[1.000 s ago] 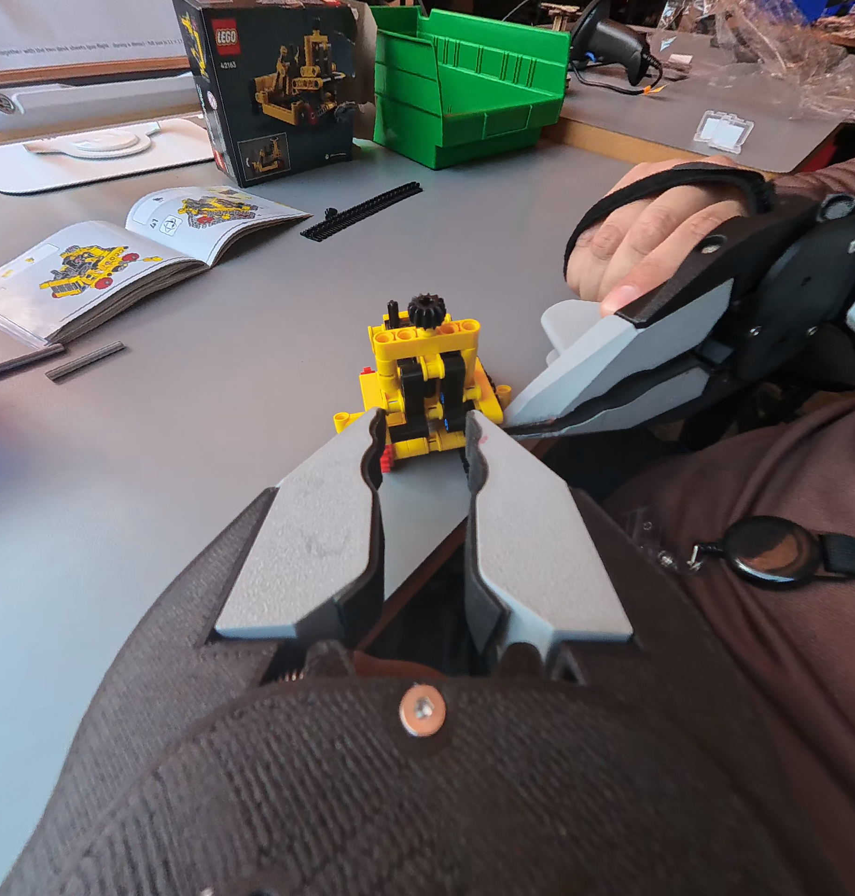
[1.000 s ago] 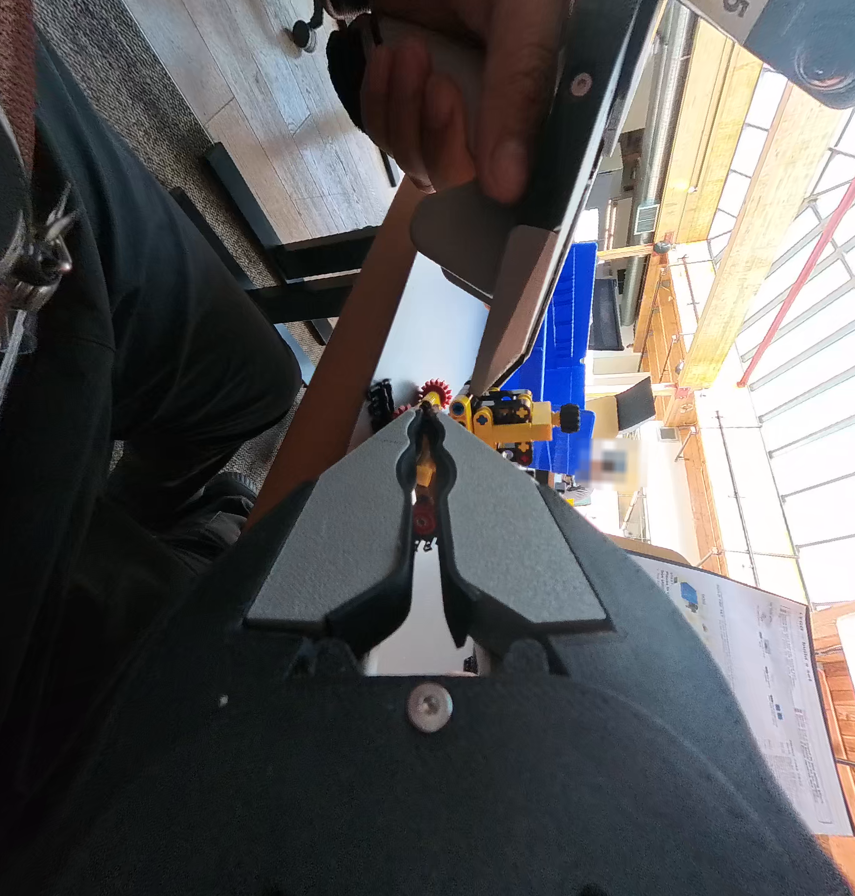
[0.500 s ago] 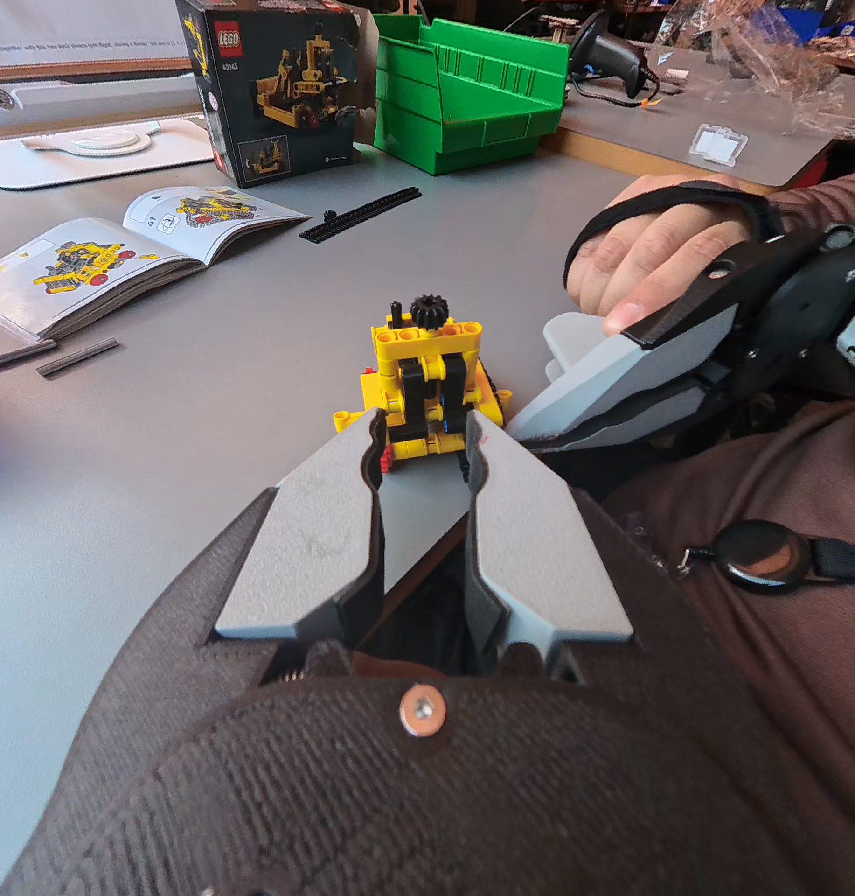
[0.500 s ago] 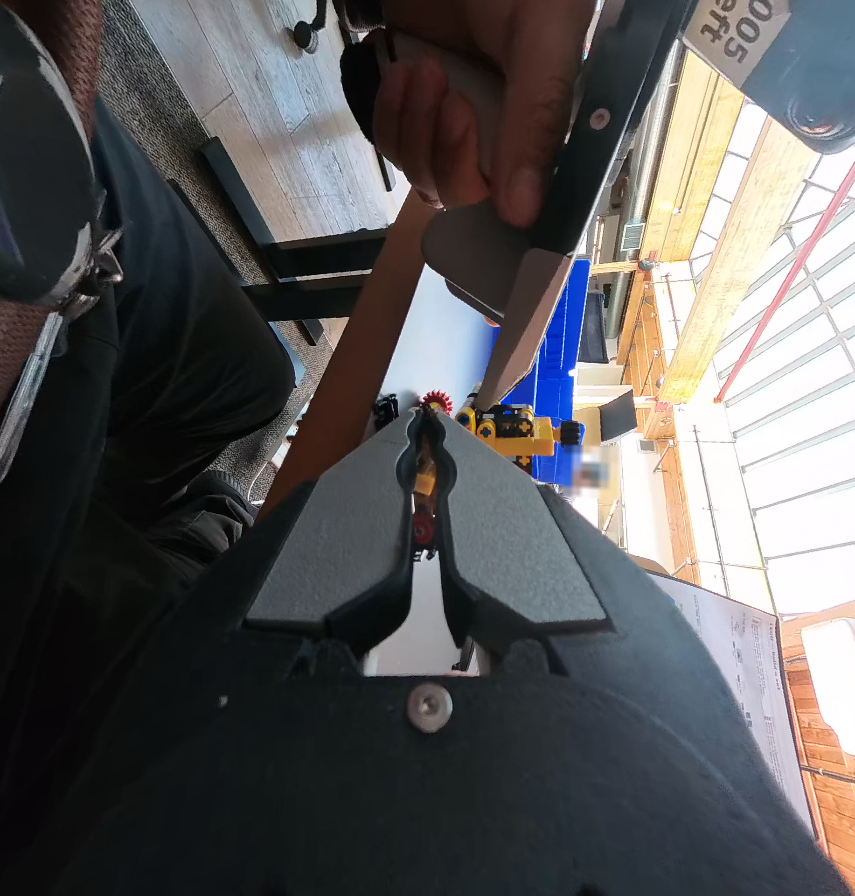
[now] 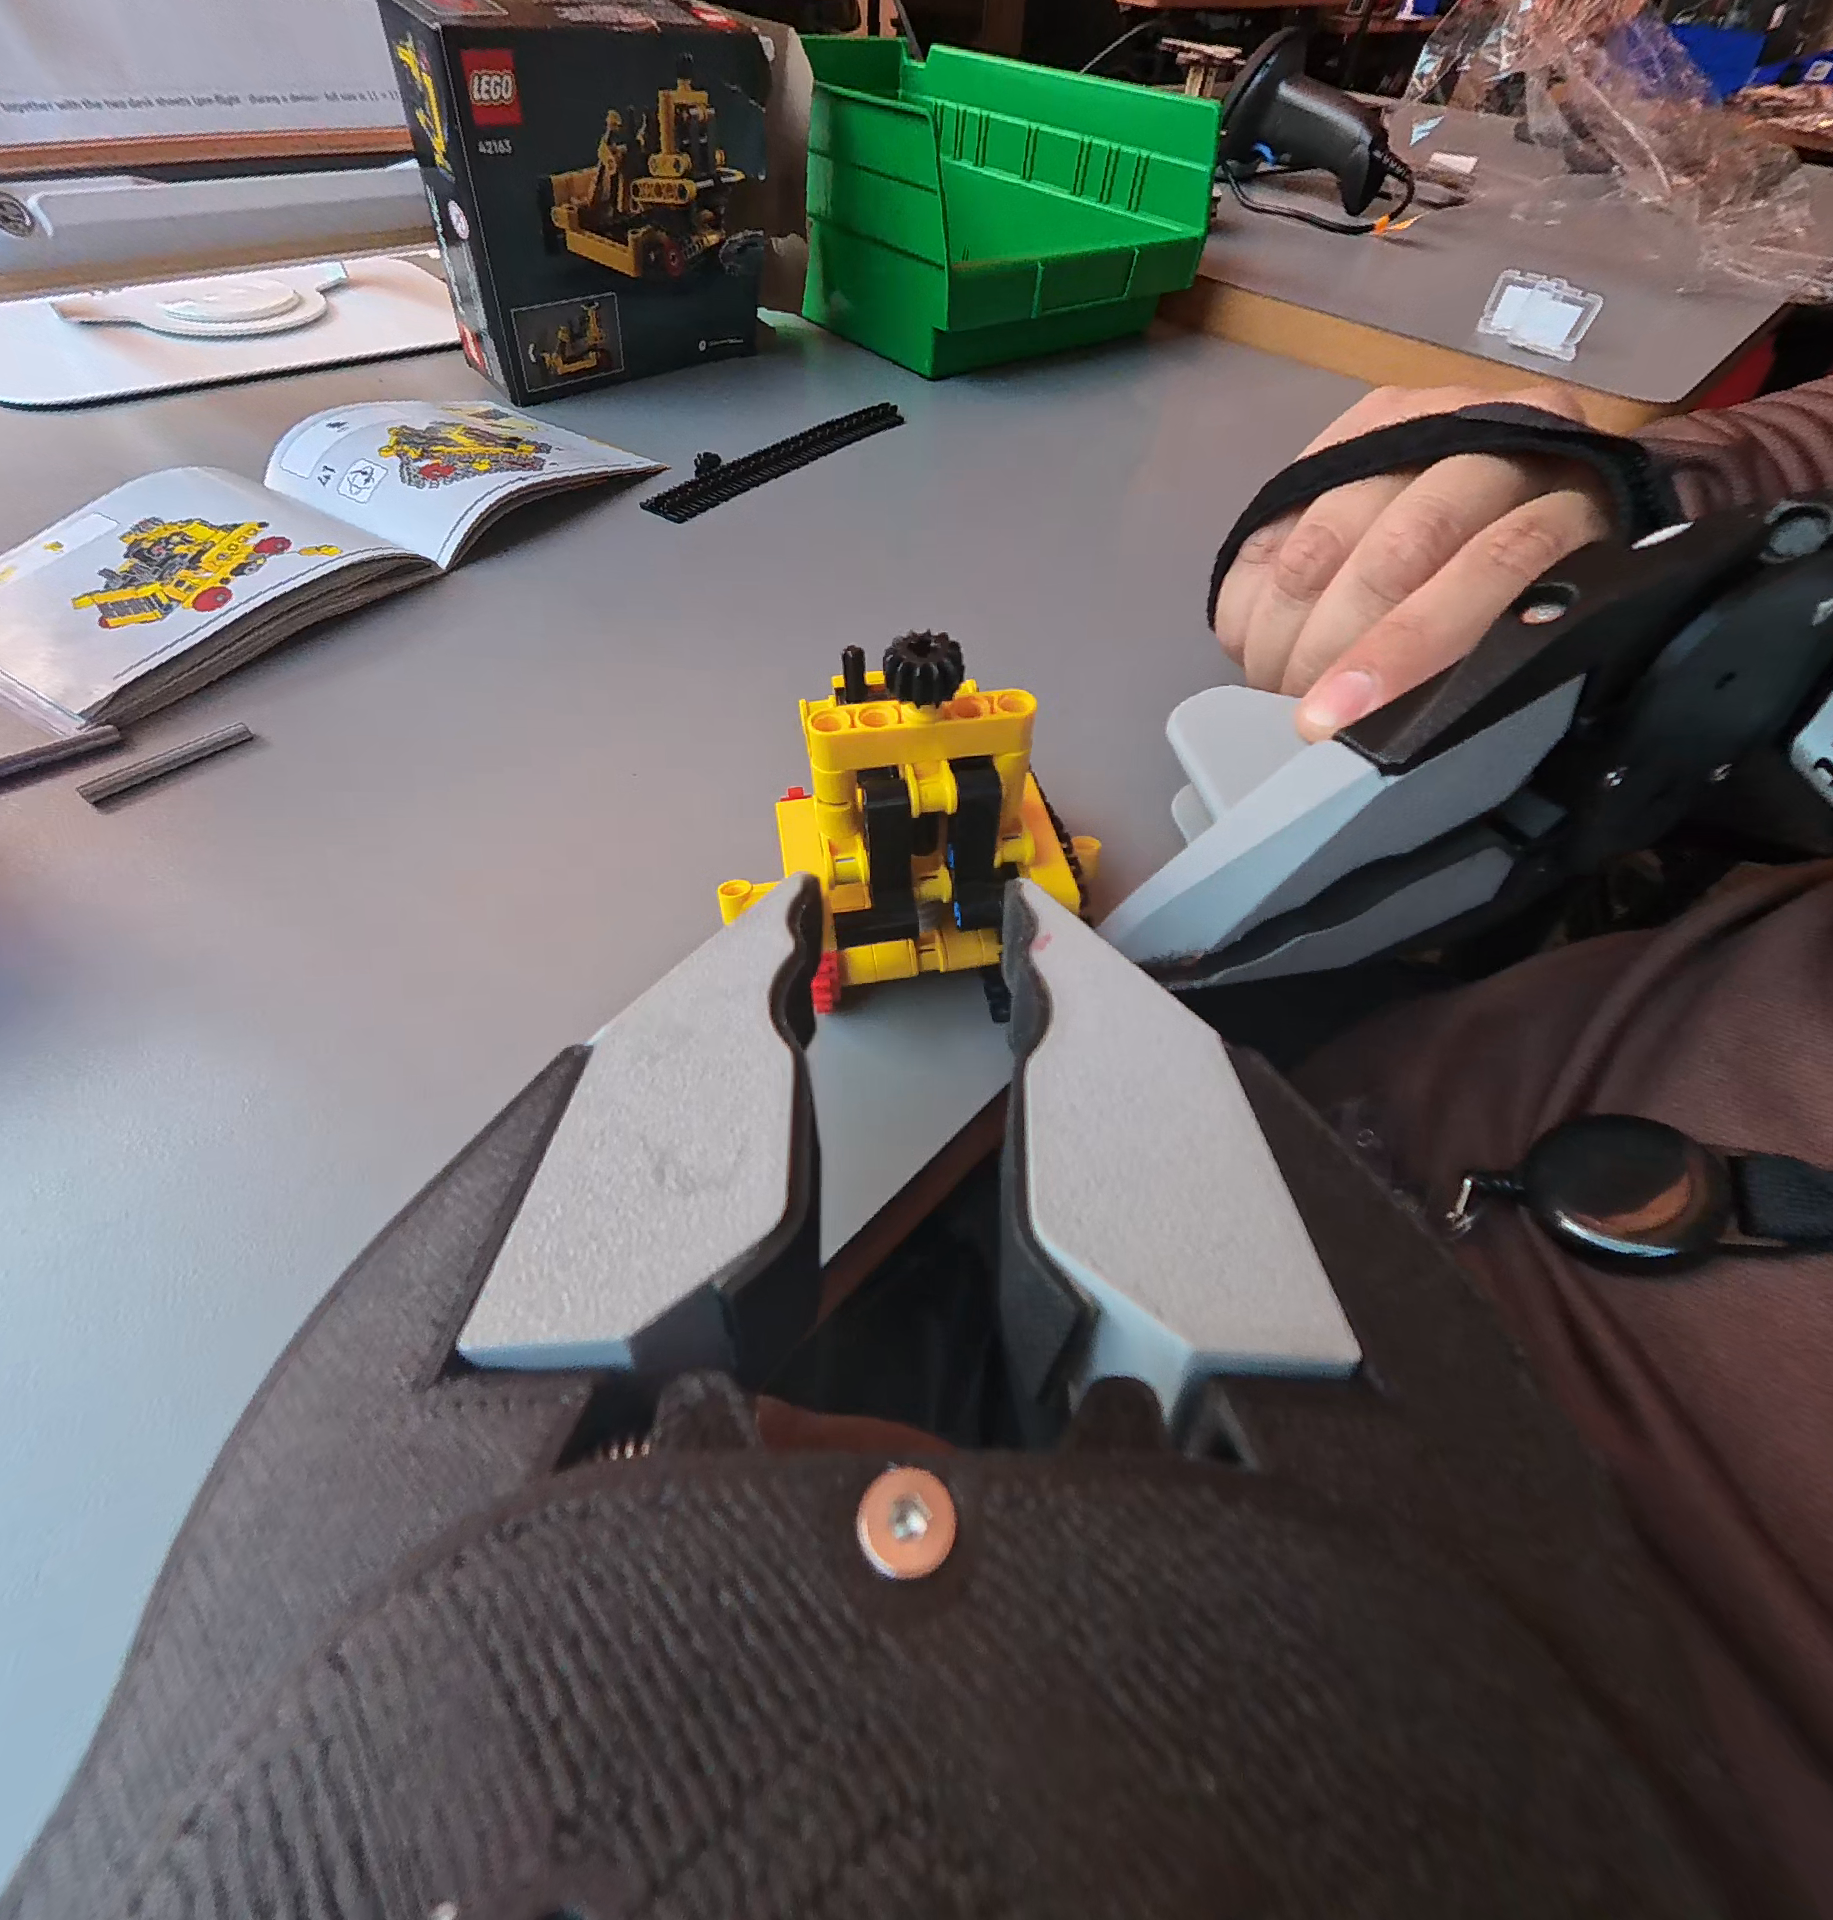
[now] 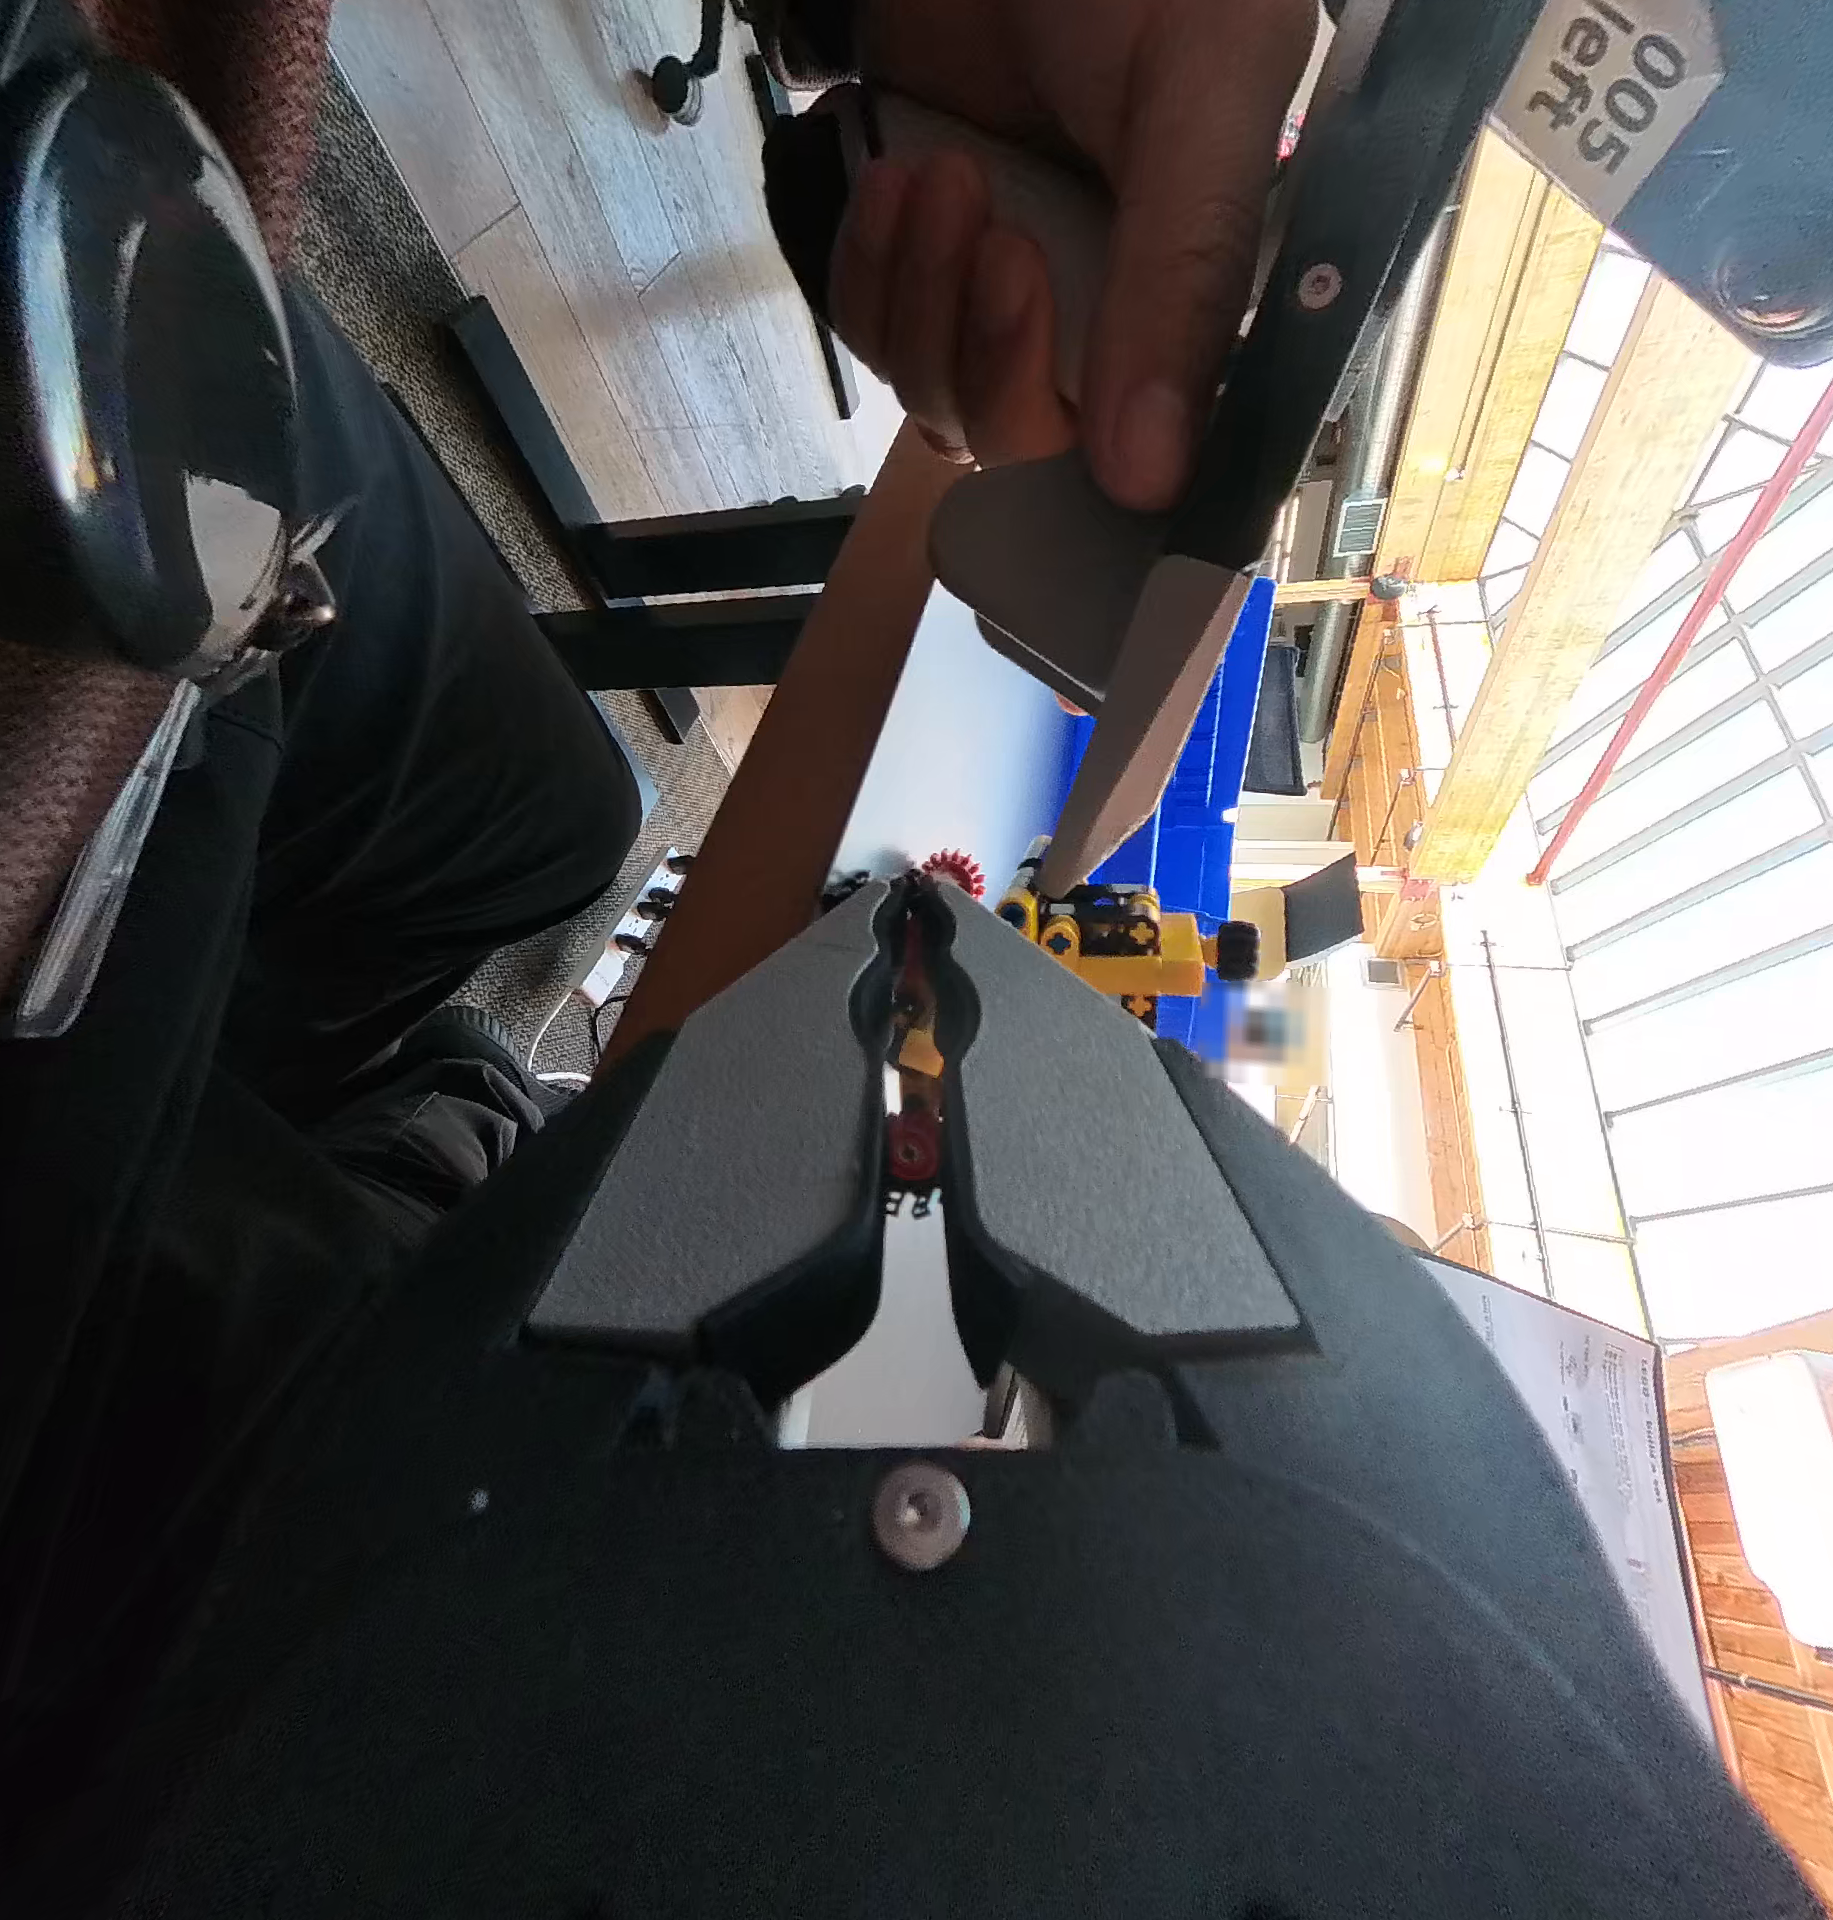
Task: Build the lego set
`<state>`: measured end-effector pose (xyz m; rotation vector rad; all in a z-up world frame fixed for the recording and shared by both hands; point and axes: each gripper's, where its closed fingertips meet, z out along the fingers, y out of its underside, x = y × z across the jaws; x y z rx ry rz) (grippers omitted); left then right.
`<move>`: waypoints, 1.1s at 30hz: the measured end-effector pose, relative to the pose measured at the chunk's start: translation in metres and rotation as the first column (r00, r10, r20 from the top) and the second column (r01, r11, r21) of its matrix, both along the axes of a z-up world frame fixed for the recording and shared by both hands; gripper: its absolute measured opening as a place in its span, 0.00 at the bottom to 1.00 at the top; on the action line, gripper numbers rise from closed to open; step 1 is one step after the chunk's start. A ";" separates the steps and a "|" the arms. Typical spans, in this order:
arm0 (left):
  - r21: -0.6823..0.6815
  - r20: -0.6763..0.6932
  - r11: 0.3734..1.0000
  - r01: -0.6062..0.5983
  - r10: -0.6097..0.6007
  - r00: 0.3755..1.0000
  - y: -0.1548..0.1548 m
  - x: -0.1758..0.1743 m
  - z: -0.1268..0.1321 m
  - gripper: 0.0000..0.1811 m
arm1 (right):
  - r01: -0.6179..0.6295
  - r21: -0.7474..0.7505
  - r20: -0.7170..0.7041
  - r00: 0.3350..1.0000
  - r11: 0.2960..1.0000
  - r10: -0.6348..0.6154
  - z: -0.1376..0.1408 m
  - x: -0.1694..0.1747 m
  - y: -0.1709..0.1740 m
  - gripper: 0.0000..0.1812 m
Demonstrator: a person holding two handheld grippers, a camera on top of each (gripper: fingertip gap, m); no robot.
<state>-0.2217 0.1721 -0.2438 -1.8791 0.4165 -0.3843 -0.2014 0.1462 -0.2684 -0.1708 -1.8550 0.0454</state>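
A yellow and black lego model (image 5: 917,821) with a black gear on top stands on the grey table (image 5: 372,935). My left gripper (image 5: 907,920) is shut on the model's near end, one finger on each side. My right gripper (image 5: 1114,935) comes in from the right, its jaws closed against the model's right side. In the right wrist view my right gripper (image 6: 914,899) is pinched on a small black and red bit at the model's (image 6: 1109,935) edge. What exactly it holds is hidden. A left finger (image 6: 1120,769) reaches down onto the model there.
An open instruction booklet (image 5: 268,551), the set's black box (image 5: 600,177) and a green bin (image 5: 995,208) lie at the back. A black track strip (image 5: 772,462) and dark grey strips (image 5: 164,748) lie loose. A hand (image 5: 1411,561) holds the right gripper. The table edge (image 6: 787,790) is close. The gap from one gripper's tips to the other's is roughly 4 cm.
Both grippers keep their hold on the model. The views have shifted only slightly; the right gripper has tilted a little.
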 end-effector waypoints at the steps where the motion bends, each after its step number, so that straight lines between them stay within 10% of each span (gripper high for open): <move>1: 0.001 -0.005 1.000 -0.008 0.008 1.000 0.000 -0.001 0.000 0.19 | 0.000 0.005 0.000 1.000 1.000 0.000 0.000 0.000 0.000 0.00; 25: -0.153 -0.084 0.966 0.208 -0.222 0.971 -0.010 0.021 -0.028 0.07 | 0.005 0.115 -0.037 0.999 0.993 -0.001 -0.001 0.002 0.005 0.00; 33: -0.220 0.089 0.914 0.339 -0.328 0.941 -0.015 0.027 -0.026 0.08 | 0.003 0.112 -0.038 0.999 0.994 0.001 0.000 0.002 0.004 0.00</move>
